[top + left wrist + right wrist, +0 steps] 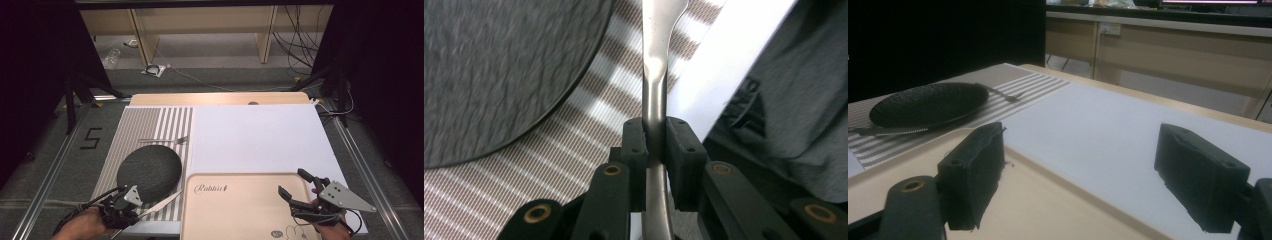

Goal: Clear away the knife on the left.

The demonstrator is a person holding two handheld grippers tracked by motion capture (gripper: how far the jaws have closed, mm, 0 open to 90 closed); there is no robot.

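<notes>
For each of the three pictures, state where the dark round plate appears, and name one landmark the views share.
High view: the dark round plate lies left of centre on the striped placemat.
Left gripper view: it takes up the upper left, beside the knife held in the tongs.
Right gripper view: it sits at middle left, far off.
Shared landmark: the striped placemat.
</notes>
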